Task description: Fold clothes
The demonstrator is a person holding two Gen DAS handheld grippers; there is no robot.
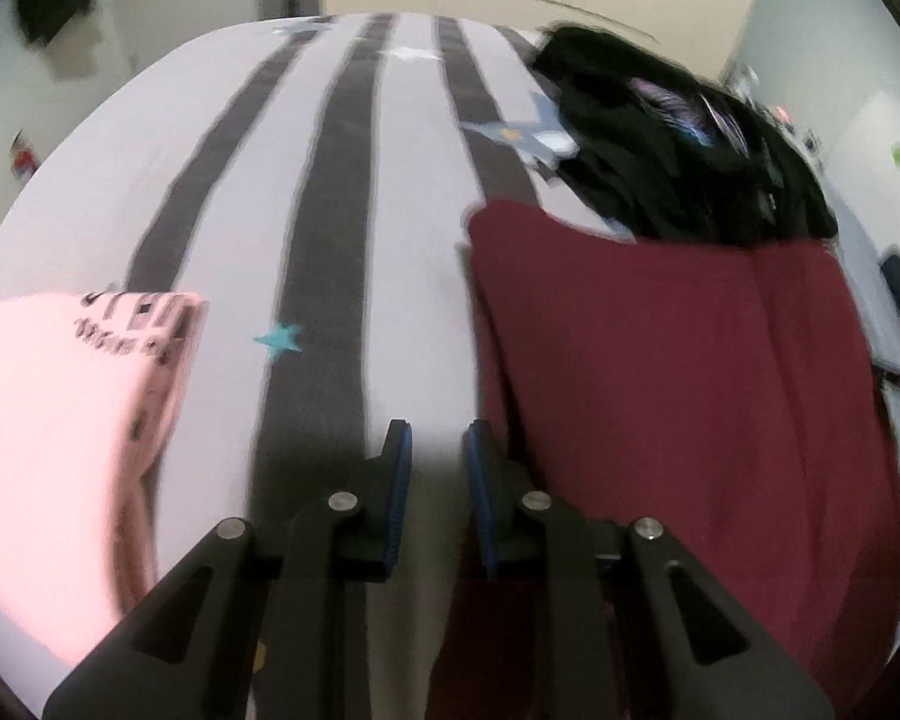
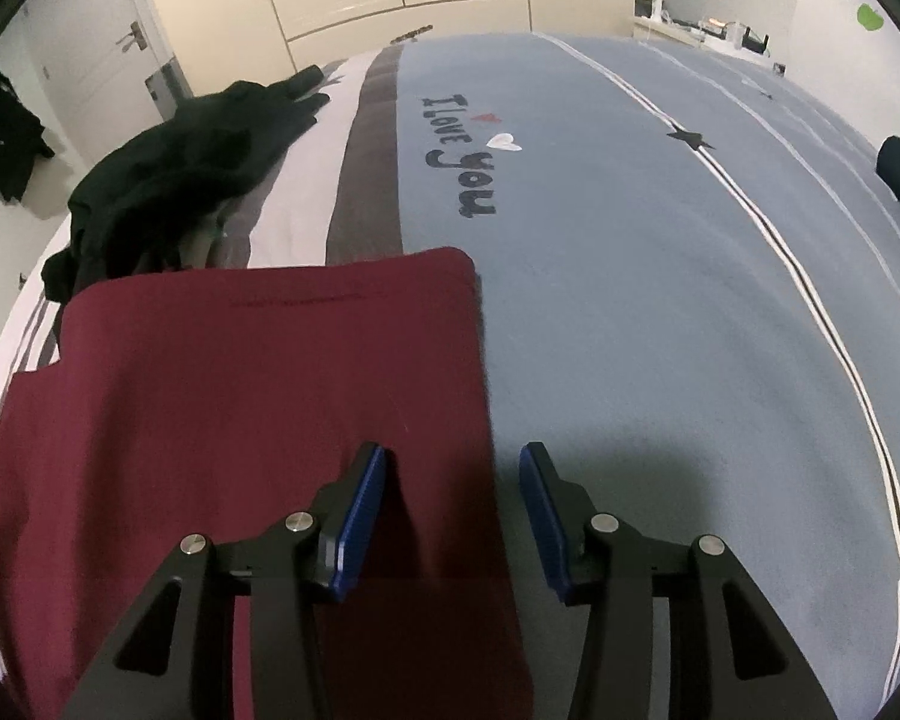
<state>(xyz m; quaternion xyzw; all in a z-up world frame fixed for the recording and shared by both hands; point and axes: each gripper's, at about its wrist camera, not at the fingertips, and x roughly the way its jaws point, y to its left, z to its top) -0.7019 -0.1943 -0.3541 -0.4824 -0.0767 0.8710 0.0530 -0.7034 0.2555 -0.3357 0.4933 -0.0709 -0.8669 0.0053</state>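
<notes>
Striped bedding (image 1: 330, 252) carries a folded maroon garment (image 2: 258, 384); black clothes (image 2: 180, 168) heap beyond, pink garment (image 1: 48, 432) far left. Left gripper (image 1: 437, 438) narrowly parted, right gripper (image 2: 453, 462) open, both empty.

The right tongs (image 2: 453, 459) are hanging over the bed (image 2: 660, 312) with a clear gap between the blue pads (image 2: 360, 516), holding nothing. The right edge of the folded maroon garment (image 2: 258, 384) is lying under this gap. A pile of black clothes (image 2: 192, 168) is sitting behind the garment, touching its far left corner
</notes>
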